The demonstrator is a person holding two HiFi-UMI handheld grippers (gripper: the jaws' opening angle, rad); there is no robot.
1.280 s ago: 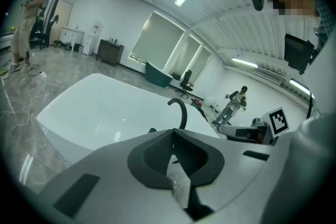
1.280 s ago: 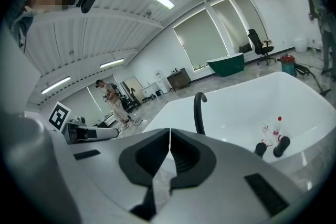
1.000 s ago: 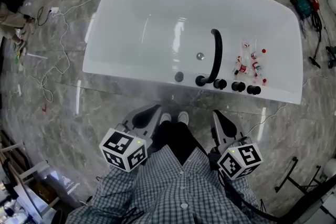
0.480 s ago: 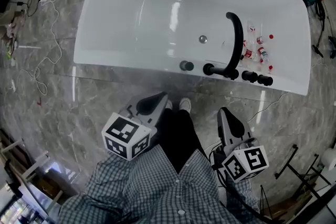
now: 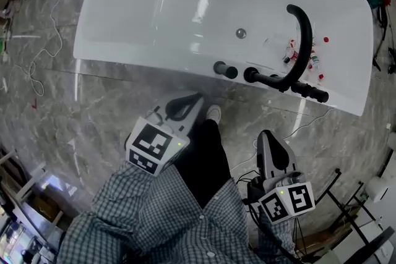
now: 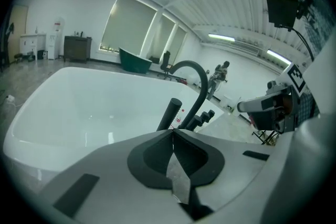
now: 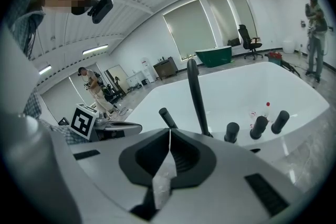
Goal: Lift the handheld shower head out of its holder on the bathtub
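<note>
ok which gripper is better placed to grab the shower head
Left, probably. In the head view the left gripper sits nearer the shower head than the right gripper; both are shut and need opening.

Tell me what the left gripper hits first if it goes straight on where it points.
Likely the near rim of the bathtub, right by the black handheld shower head, which stands directly beyond the shut tips of the left gripper; depth is unclear.
</note>
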